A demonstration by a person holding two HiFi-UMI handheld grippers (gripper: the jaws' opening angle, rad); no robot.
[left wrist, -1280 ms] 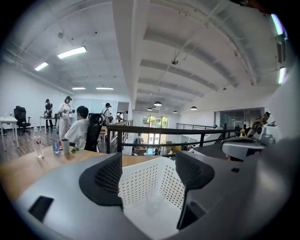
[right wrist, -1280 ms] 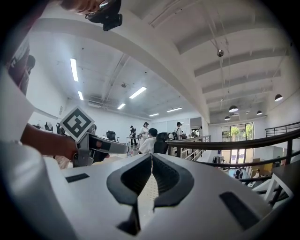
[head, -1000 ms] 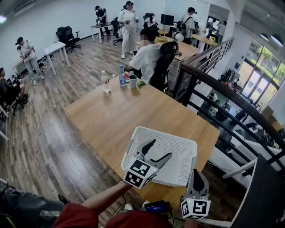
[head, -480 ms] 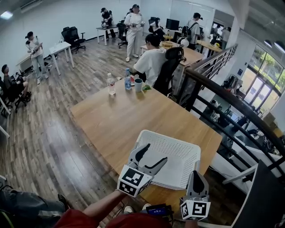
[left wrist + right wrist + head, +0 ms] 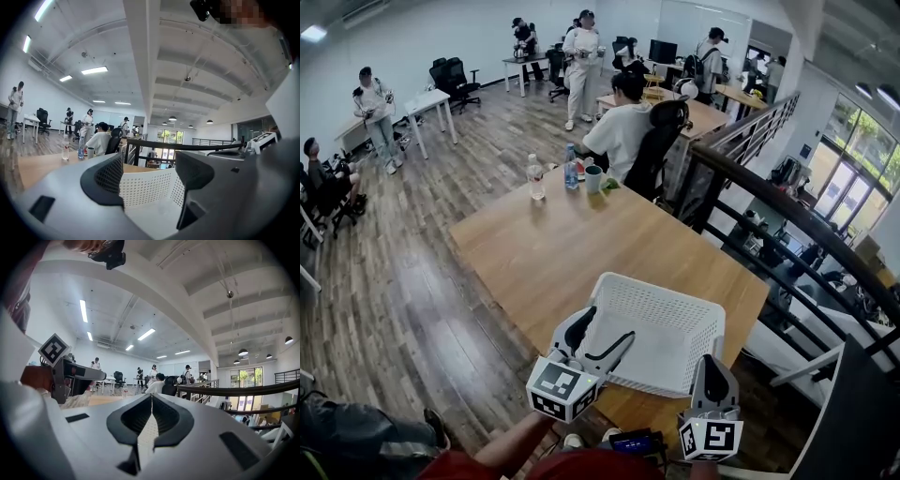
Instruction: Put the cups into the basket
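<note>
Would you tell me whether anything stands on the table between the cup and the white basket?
Nothing visible does: only bare wooden table lies between the cup and the basket. A clear bottle and a blue bottle stand to the cup's left, off that path.

Bright, even room: ceiling strip lights [image 5: 93, 71] and daylight through the windows [image 5: 848, 169] (edges bulge, corners go black); shadows soft.

Basket [image 5: 675, 298]: on table [image 5: 534, 253], near-right end.
Cup [image 5: 593, 178]: on table's far end, right of two bottles [image 5: 535, 176].
Left gripper [image 5: 607, 328]: at basket's near-left corner.
Right gripper [image 5: 715, 364]: before basket's near-right corner.
</note>
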